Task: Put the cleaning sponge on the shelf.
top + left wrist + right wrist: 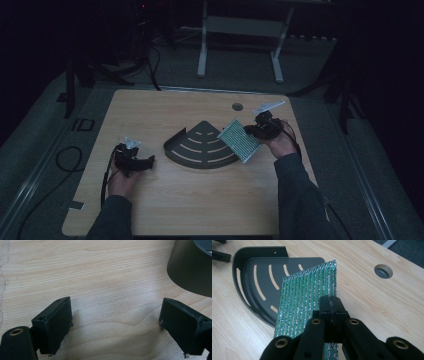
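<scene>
While clamped tight on one edge of a green, silver-striped mesh sheet (304,305), right gripper (331,305) raised at the table's right side — sheet tilted, lower corner over the rim of a dark fan-shaped slotted tray (200,146) at mid-table. Left gripper (115,322) low over bare wood table (150,205), jaws spread wide and empty — just left of the tray's curved wall. Round cable hole (237,106) near the far edge.

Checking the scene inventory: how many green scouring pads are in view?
1. The green pad is pinched in the right gripper, held over the right edge of the black slotted tray on the table. None visible elsewhere.
</scene>
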The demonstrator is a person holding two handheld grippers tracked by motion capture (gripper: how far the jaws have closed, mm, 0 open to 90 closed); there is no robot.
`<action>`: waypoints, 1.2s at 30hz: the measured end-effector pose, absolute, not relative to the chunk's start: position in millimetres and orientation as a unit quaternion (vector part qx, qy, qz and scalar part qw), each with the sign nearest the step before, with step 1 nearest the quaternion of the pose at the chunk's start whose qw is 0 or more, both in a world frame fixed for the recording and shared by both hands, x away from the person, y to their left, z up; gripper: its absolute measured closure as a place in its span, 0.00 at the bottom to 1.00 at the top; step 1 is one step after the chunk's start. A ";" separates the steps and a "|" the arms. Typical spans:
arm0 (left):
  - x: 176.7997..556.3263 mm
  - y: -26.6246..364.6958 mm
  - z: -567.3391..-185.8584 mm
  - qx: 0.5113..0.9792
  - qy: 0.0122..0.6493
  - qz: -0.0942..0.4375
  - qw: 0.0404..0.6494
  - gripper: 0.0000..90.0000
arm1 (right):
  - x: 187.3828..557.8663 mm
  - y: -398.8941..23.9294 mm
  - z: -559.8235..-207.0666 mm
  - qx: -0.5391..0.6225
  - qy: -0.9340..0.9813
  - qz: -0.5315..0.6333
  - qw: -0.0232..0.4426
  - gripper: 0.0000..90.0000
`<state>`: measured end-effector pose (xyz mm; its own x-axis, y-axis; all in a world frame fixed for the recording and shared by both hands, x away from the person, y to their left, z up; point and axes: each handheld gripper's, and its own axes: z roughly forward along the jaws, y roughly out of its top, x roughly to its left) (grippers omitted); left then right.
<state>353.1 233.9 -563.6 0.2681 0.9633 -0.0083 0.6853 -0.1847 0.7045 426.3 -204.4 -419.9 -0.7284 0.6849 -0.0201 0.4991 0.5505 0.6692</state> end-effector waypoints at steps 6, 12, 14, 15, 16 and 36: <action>353.1 233.9 -563.5 0.736 0.560 0.227 0.305 0.13 | 432.4 -198.8 -422.1 0.344 0.868 0.332 0.137 1.00; 353.1 233.9 -563.6 0.736 0.560 0.227 0.305 0.13 | 437.8 -192.9 -423.1 0.347 0.865 0.336 0.136 1.00; 353.1 233.9 -563.6 0.736 0.560 0.227 0.305 0.13 | 439.0 -191.4 -423.2 0.348 0.864 0.337 0.135 1.00; 353.1 233.8 -563.6 0.735 0.561 0.227 0.306 0.13 | 439.6 -191.0 -423.4 0.347 0.864 0.337 0.135 1.00; 353.1 233.7 -563.6 0.735 0.561 0.227 0.306 0.13 | 440.4 -190.5 -423.8 0.348 0.864 0.338 0.135 1.00; 353.1 233.7 -563.6 0.735 0.561 0.228 0.305 0.13 | 451.8 -178.3 -432.2 0.357 0.861 0.341 0.126 1.00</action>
<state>353.1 233.7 -563.6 0.2668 0.9637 -0.0074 0.6860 -0.1845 0.7038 451.8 -178.3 -432.2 -0.7132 0.7004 0.0270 0.5291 0.5127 0.6762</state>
